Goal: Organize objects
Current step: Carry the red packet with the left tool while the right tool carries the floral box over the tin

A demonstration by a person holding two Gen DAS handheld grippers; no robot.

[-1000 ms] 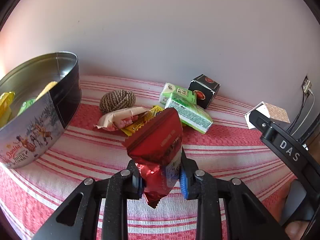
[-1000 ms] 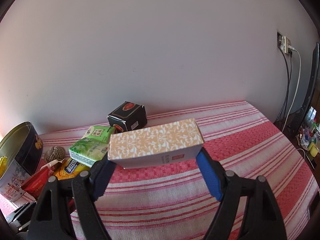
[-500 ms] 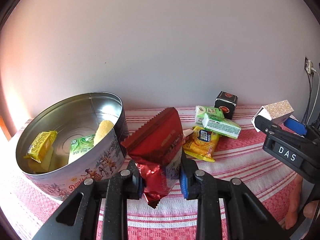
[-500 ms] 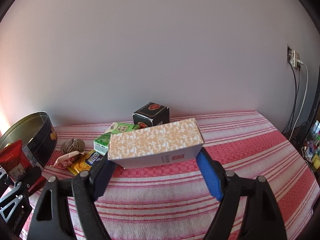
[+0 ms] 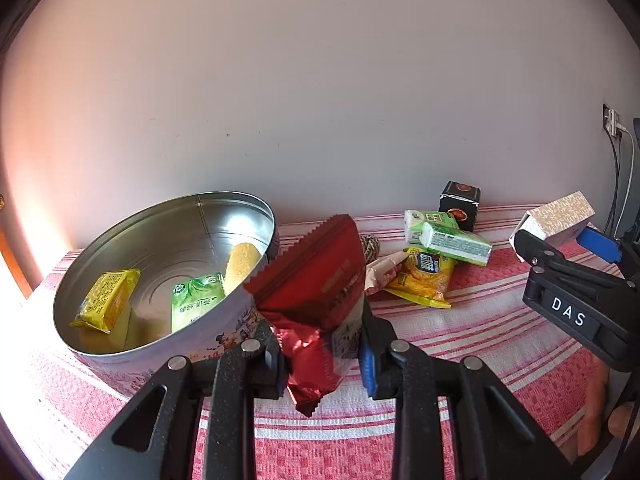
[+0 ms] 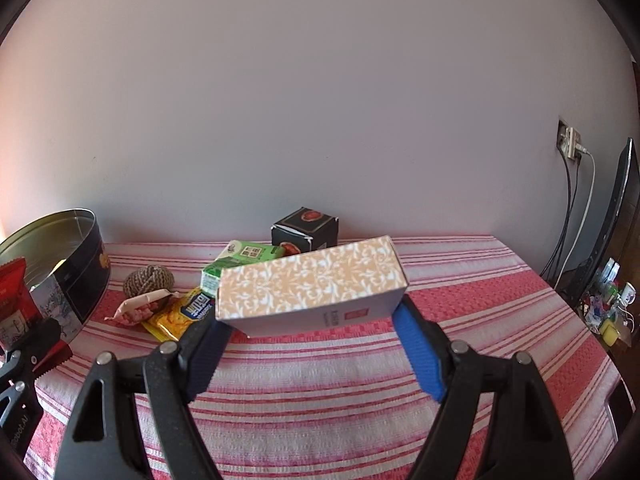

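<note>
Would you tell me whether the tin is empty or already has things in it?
Not empty. The open tin holds a yellow packet, a green packet and a yellow roll on its bare metal floor.

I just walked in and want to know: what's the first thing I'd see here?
Probably the shiny red snack bag, pinched in the left gripper beside the big round tin on the left, which has packets inside. Next, the orange flowery box held up by the right gripper above the red striped tablecloth.
</note>
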